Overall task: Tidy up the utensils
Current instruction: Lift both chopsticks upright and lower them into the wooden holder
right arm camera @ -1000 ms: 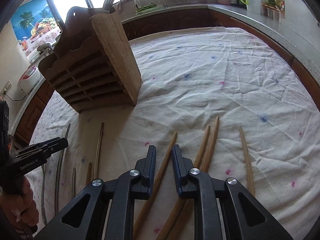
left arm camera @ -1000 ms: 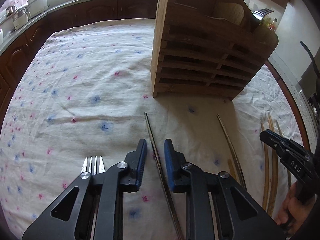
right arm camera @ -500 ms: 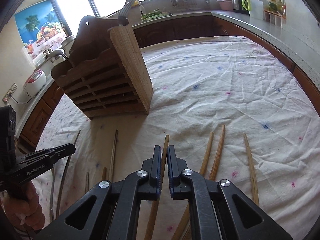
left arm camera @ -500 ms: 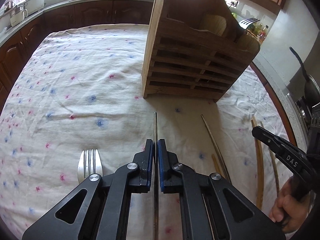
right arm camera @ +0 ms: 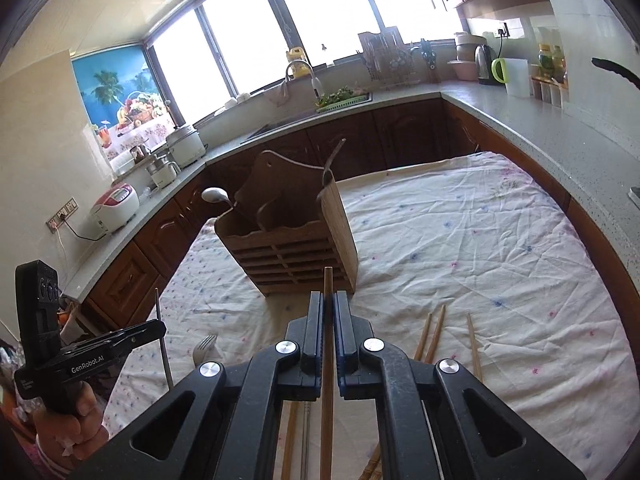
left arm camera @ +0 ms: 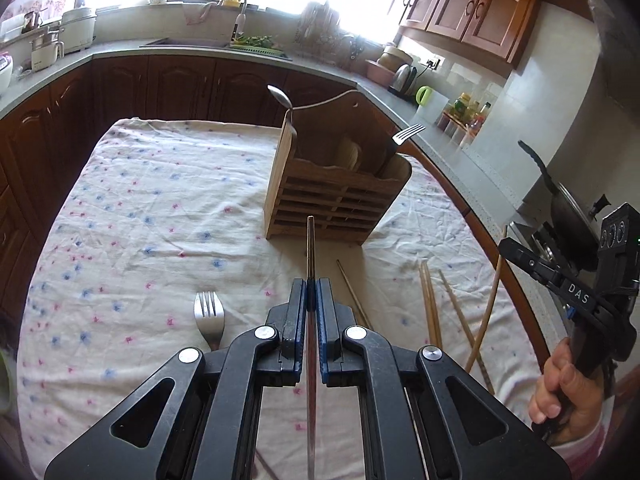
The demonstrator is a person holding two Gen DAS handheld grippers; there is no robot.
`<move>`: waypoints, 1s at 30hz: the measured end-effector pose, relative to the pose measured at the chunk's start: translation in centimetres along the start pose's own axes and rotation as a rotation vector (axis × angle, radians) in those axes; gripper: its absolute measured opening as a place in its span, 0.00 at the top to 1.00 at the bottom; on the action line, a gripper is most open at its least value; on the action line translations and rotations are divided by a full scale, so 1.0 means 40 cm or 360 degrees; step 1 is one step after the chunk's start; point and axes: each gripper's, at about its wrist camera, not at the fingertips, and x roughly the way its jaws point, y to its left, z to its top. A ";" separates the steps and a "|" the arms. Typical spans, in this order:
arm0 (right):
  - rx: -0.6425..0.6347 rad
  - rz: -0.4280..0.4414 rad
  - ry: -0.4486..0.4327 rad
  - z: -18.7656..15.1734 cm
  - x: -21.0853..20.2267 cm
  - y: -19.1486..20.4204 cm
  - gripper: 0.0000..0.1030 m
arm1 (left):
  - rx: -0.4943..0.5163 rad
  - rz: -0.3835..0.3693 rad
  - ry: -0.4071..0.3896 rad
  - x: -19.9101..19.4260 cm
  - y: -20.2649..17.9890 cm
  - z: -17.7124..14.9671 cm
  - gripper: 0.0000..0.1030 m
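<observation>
Bright windows (right arm camera: 280,36), dark wood cabinets (left arm camera: 180,88), grey countertop (right arm camera: 560,140)

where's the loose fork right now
In the left wrist view the fork lies on the floral tablecloth, just left of the left gripper, nearer than the wooden utensil holder.

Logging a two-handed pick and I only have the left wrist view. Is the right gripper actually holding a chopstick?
Observer: Yes. In the right wrist view, the right gripper has its fingers shut on a wooden chopstick, which points at the wooden holder.
Operator: Is my metal one off the cloth?
Observer: Seen side-on, the front end of the metal chopstick juts up past the left gripper, in the air above the cloth. Its rear end is hidden.
</observation>
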 end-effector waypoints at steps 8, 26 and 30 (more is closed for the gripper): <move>-0.0047 0.0023 -0.0160 0.045 -0.100 0.039 0.95 | 0.0013 -0.0028 -0.0127 -0.106 -0.008 0.006 0.96; -0.0074 0.0046 -0.0308 0.138 -0.104 0.062 0.95 | 0.0012 -0.0027 -0.0341 -0.151 -0.023 0.107 0.96; -0.0078 0.0055 -0.0365 0.186 -0.095 0.069 0.95 | 0.0029 -0.0025 -0.0398 -0.148 -0.032 0.157 0.96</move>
